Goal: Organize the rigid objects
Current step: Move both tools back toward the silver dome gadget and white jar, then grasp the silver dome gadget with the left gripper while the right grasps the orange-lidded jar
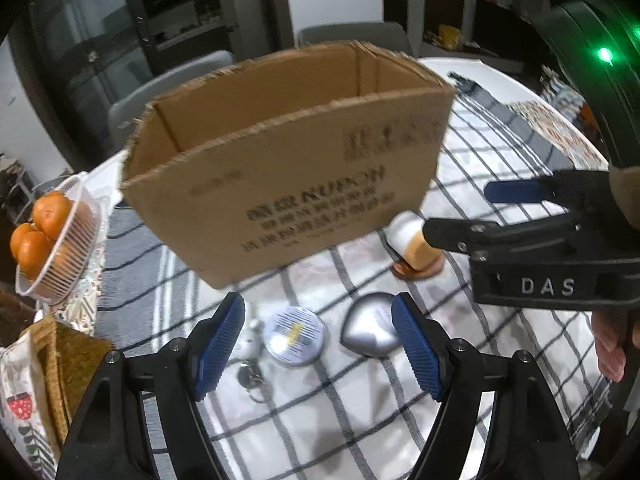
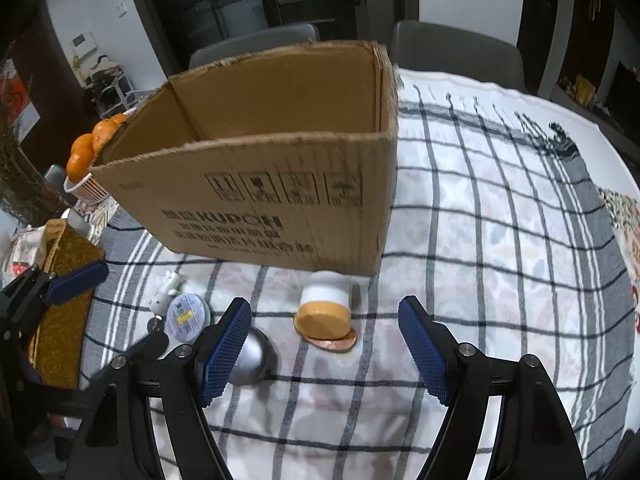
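Small things wait in front of the open box.
A round tin (image 1: 294,336), a silver dome (image 1: 370,330) and an orange-and-white jar (image 2: 326,308) lie on the checked cloth (image 2: 500,240), near the cardboard box (image 2: 256,184). Left tongs (image 1: 318,350) and right tongs (image 2: 324,350) hang released, holding nothing, likely ready to pick.

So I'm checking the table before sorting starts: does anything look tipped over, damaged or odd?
Yes. The white and orange jar lies on its side in front of the cardboard box, beside a copper-coloured lid. The box's top edges are ragged, as if its flaps were torn off. Nothing looks spilled.
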Available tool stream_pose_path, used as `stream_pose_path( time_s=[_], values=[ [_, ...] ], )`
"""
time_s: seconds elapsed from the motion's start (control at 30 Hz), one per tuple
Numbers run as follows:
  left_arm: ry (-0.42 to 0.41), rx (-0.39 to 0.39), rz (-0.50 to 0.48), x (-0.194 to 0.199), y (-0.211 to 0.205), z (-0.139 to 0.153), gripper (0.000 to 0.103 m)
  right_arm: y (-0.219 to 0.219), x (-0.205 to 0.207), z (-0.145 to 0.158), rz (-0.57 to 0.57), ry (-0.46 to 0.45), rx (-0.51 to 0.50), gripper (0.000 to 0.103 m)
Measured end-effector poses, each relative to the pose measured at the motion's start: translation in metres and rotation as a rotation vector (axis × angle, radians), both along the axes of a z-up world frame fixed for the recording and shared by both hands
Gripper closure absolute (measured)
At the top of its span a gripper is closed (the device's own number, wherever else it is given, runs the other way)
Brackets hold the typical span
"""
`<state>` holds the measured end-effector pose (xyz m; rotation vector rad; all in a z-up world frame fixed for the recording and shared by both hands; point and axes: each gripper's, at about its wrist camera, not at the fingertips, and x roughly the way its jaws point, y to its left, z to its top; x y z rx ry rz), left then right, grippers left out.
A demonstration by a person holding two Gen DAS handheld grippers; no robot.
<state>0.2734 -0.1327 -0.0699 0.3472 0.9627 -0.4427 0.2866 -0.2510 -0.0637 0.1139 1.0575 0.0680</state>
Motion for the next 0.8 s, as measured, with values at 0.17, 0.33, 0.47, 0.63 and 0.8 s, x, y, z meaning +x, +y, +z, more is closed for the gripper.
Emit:
stream_pose_path(
  time_s=[0.17, 0.33, 0.47, 0.63, 0.8],
  values=[
    [0.065, 0.010, -0.053, 0.000, -0.009, -0.011, 0.027, -0.005, 0.001, -0.008, -0.017, 0.047, -0.003, 0.026],
    [0.119, 0.020, -0.123, -0.001, -0.019, -0.018, 0.027, -0.002, -0.001, -0.012, -0.008, 0.067, -0.004, 0.026],
    [0.160, 0.031, -0.181, 0.000, -0.028, -0.026, 0.028, -0.004, 0.002, -0.017, -0.017, 0.085, 0.020, 0.026],
    [0.181, 0.063, -0.230, 0.000, -0.040, -0.037, 0.028, -0.007, 0.005, -0.023, -0.048, 0.094, 0.045, 0.026],
    [0.218, 0.069, -0.235, 0.008, -0.044, -0.051, 0.033, -0.008, 0.009, -0.028, -0.068, 0.103, 0.042, 0.027]
  ],
)
